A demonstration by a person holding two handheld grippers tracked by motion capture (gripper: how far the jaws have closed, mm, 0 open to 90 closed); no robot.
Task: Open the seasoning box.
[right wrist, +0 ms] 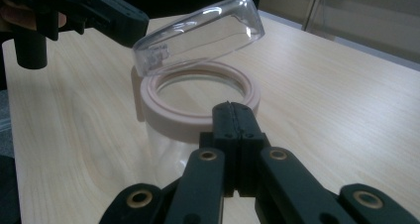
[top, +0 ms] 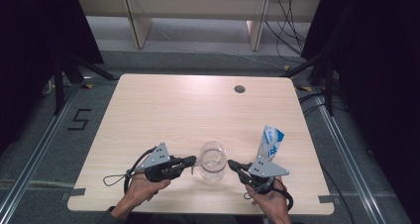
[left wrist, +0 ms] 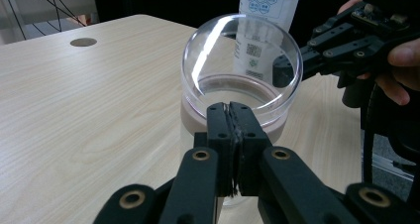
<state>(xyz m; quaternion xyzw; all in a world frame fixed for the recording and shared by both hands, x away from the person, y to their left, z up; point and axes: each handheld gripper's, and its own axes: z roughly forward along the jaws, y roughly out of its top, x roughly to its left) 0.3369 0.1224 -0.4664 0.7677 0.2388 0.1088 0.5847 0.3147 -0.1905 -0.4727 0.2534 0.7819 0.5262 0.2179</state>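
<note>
Clear plastic makes up the jar (top: 213, 163), which stands on the pale wooden counter (top: 163, 115) near the person's edge, between the two grippers. A pinkish collar rings its mouth (right wrist: 198, 115), and its domed transparent lid (right wrist: 198, 33) is hinged at one side and tilted up, so the mouth is uncovered. It looks light and rigid, with smooth, slippery walls, and likely to tip or skid if pushed from one side. The thick collar seems the surest place to grip; the raised lid offers a thin edge that may flex. The left gripper (top: 190, 160) sits just beside the jar with its jaws pressed together on nothing; the right gripper (top: 234, 165) does likewise on the opposite side. Behind the right gripper stands a white and blue pouch (top: 270, 143), upright.
</note>
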